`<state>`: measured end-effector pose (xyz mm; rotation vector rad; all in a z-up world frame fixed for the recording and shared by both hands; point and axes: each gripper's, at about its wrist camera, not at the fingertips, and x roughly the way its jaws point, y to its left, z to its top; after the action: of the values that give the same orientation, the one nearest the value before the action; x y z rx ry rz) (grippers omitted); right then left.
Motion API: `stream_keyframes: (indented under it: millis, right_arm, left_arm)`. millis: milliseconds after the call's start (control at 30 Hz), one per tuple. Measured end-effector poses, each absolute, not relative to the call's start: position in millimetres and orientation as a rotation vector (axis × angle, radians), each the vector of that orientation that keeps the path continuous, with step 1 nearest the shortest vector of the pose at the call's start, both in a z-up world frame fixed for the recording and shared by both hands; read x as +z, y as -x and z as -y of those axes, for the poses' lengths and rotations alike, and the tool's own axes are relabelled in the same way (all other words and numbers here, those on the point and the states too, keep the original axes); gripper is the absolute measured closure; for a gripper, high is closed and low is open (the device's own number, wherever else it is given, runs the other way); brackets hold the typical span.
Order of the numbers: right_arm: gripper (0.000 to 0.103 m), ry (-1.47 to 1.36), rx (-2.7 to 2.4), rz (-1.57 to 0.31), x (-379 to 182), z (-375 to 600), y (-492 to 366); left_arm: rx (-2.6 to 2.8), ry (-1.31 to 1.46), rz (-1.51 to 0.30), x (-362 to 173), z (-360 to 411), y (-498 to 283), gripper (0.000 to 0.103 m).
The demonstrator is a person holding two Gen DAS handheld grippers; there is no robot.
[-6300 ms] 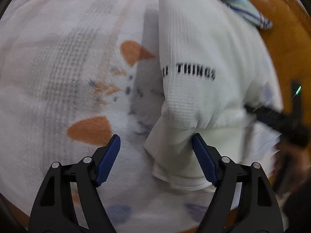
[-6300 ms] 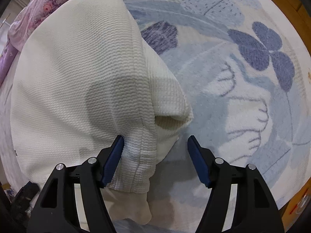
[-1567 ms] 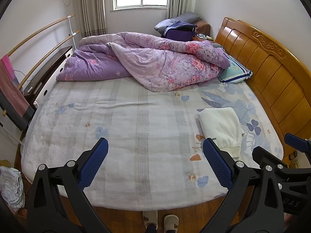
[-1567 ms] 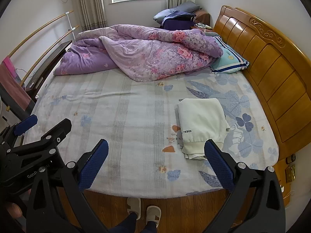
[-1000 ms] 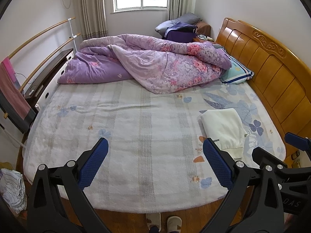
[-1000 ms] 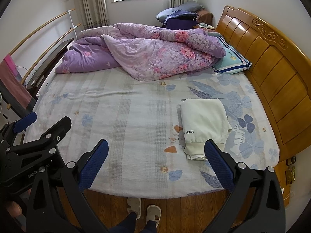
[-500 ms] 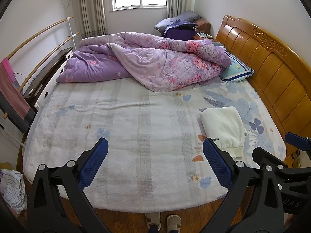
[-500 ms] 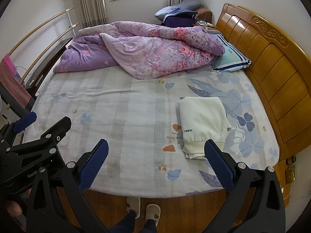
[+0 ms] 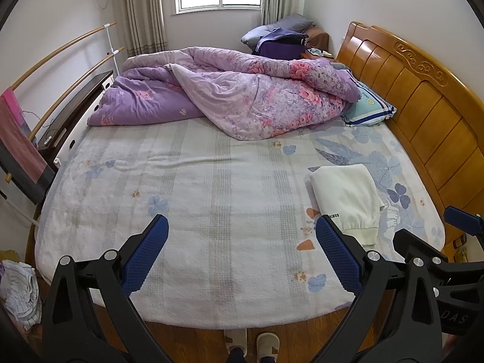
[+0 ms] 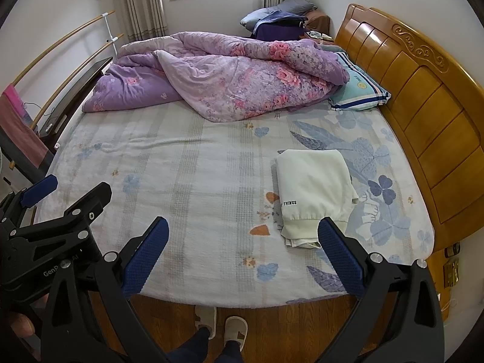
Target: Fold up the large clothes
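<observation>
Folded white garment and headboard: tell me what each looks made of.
The folded white garment looks like a thick knit, perhaps cotton: matte, with ribbed cuffs and soft rounded folds. The headboard looks like solid wood under glossy varnish: orange-brown panels, a carved scroll and light glare.

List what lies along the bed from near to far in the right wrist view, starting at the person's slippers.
Slippers → near edge of the bed sheet → folded white garment → striped pillow → pile of dark bedding under the window.
</observation>
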<state>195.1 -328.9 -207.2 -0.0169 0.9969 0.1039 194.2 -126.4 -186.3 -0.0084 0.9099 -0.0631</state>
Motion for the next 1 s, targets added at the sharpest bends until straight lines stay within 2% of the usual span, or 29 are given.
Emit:
stream_keyframes:
  millis: [1000]
  right_arm:
    - [0.008, 0.026, 0.127, -1.005, -213.3, 335.0, -200.4]
  left_arm:
    - [-0.043, 0.016, -0.924, -194.3, 131.8, -188.4, 0.005]
